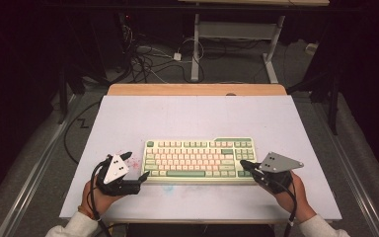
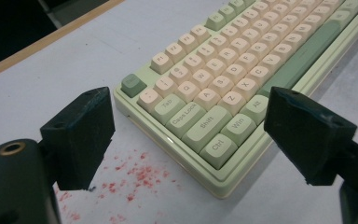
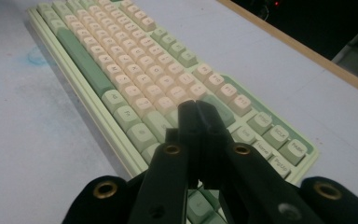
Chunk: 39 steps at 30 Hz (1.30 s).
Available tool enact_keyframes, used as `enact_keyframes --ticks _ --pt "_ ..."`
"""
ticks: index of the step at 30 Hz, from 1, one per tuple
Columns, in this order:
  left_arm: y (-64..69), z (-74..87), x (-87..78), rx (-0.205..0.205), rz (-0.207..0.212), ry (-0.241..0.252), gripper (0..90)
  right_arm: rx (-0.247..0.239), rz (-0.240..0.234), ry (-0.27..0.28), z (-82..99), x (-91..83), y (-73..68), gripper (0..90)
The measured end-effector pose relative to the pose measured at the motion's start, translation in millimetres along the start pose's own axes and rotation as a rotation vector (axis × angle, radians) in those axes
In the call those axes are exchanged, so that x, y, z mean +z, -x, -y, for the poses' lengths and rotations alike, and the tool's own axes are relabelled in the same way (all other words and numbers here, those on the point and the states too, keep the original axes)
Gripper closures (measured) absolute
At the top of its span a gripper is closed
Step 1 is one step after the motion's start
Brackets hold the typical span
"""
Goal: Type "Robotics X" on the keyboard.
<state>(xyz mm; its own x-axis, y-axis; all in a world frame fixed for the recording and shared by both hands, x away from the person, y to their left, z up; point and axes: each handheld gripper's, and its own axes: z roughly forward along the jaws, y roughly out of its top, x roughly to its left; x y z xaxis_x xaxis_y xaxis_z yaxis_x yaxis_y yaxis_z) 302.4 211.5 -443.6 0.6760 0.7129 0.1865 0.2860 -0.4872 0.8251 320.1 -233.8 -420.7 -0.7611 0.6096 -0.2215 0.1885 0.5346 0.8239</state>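
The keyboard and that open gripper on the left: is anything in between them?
Nothing visible. The left gripper has its jaws open right at the near left corner of the keyboard; between them lies bare table with red specks.

- Surface [image 1: 128, 123]: pale lavender-white top, rectangular, with a wooden strip [image 1: 197, 89] exposed along the far edge.
- Lying directly on it: one keyboard [image 1: 200, 159], green case, cream and green keys, set near the front edge, roughly centred, long side parallel to that edge.
- Red speckled stain [image 2: 137, 175] on the top, just beside the keyboard's left front corner.
- Faint blue smudge [image 3: 37, 57] on the top, just in front of the keyboard's front edge.
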Motion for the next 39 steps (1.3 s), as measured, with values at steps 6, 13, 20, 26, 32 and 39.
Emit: enact_keyframes --ticks 6,13,20,26,32,39 --pt "-1.5 -6.0 3.6 -0.005 0.012 0.007 16.0 0.004 -0.023 -0.036 -2.0 14.3 -0.5 90.0" --pt "-0.2 -11.3 9.4 0.001 0.018 0.004 15.9 -0.018 -0.048 -0.095 -5.1 35.6 -6.7 90.0" --pt "0.8 -14.4 12.8 0.015 0.023 -0.003 15.9 -0.03 -0.051 -0.144 -2.4 50.8 -9.1 90.0" --pt "1.2 -16.5 15.7 0.027 0.025 0.001 15.9 -0.031 -0.047 -0.159 -1.1 55.0 -7.9 90.0" --pt "1.9 -18.4 17.8 0.035 0.039 -0.004 16.0 -0.025 -0.051 -0.167 0.8 56.9 -5.5 90.0" --pt "2.9 -22.5 21.0 0.041 0.046 -0.007 16.0 -0.019 -0.051 -0.182 2.4 58.7 -5.3 90.0"
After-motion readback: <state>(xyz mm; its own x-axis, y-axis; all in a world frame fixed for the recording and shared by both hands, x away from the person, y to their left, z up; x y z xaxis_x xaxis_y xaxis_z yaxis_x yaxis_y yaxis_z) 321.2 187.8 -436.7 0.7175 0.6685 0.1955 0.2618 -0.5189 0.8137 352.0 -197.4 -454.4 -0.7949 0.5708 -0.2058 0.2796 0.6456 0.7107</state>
